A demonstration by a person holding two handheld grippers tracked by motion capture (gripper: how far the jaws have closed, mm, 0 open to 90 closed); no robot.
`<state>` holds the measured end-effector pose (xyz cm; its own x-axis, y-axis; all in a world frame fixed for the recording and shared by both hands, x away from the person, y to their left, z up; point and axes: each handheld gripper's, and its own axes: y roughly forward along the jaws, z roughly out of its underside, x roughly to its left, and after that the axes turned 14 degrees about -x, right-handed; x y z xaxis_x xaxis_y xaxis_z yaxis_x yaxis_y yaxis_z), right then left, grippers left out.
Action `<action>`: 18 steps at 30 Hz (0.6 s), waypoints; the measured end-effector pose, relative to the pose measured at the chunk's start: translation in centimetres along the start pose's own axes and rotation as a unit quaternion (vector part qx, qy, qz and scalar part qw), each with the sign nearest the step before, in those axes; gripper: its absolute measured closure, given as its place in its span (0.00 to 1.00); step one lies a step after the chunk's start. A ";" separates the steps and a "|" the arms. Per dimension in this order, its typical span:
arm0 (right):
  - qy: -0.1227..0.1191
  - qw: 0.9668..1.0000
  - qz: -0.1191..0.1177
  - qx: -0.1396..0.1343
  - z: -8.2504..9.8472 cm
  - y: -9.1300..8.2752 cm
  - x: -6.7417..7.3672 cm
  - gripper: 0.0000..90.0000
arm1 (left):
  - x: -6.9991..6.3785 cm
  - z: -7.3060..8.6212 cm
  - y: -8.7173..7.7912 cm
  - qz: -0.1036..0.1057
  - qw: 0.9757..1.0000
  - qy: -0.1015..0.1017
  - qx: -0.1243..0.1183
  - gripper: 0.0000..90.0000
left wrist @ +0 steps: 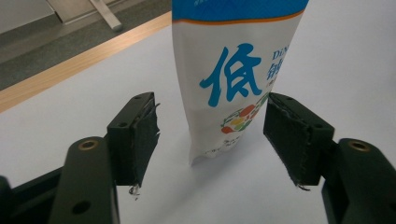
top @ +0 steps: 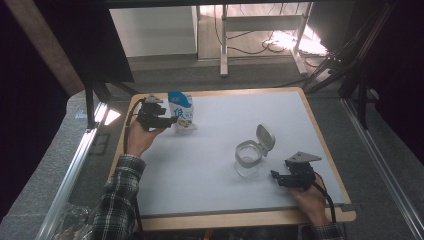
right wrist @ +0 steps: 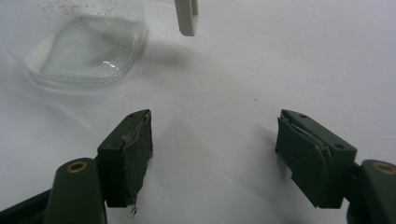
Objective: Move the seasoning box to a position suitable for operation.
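Note:
A white and blue pouch (top: 181, 112) with blue characters stands upright at the far left of the white mat (top: 210, 175). My left gripper (top: 167, 120) is at its left side. In the left gripper view the pouch's (left wrist: 233, 70) lower part sits between the jaws of the left gripper (left wrist: 212, 135); a gap shows at the left pad, so the gripper is open. A clear jar (top: 248, 159) with its white flip lid (top: 265, 137) raised stands right of centre. My right gripper (top: 274, 176) rests just right of it, open (right wrist: 212, 154) and empty, with the jar (right wrist: 86, 44) ahead to its left.
The mat lies on a wooden table whose bare edge (top: 240, 220) runs along the front. A metal rail (top: 70, 170) borders the left side, and a desk frame with cables (top: 260, 45) stands on the floor beyond the table.

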<state>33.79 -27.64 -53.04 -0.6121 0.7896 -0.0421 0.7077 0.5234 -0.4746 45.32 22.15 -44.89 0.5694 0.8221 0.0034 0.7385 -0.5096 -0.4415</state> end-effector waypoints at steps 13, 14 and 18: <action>0.001 1.000 0.000 0.000 0.0 0.0 0.0 0.31 | 1.4 -1.7 1.8 0.020 1.000 0.001 -0.009 0.39; 0.001 1.000 0.000 0.000 0.0 0.0 0.0 0.31 | 1.4 -1.8 1.8 0.025 1.000 -0.004 -0.011 0.39; 0.001 1.000 0.000 0.000 0.0 0.0 0.0 0.31 | 1.6 -1.5 2.2 0.042 0.999 -0.011 -0.016 0.42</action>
<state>33.79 -27.65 -53.04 -0.6118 0.7900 -0.0394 0.7072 0.5240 -0.4746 48.44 21.95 -44.52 0.6217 0.7815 -0.0522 0.6998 -0.5841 -0.4113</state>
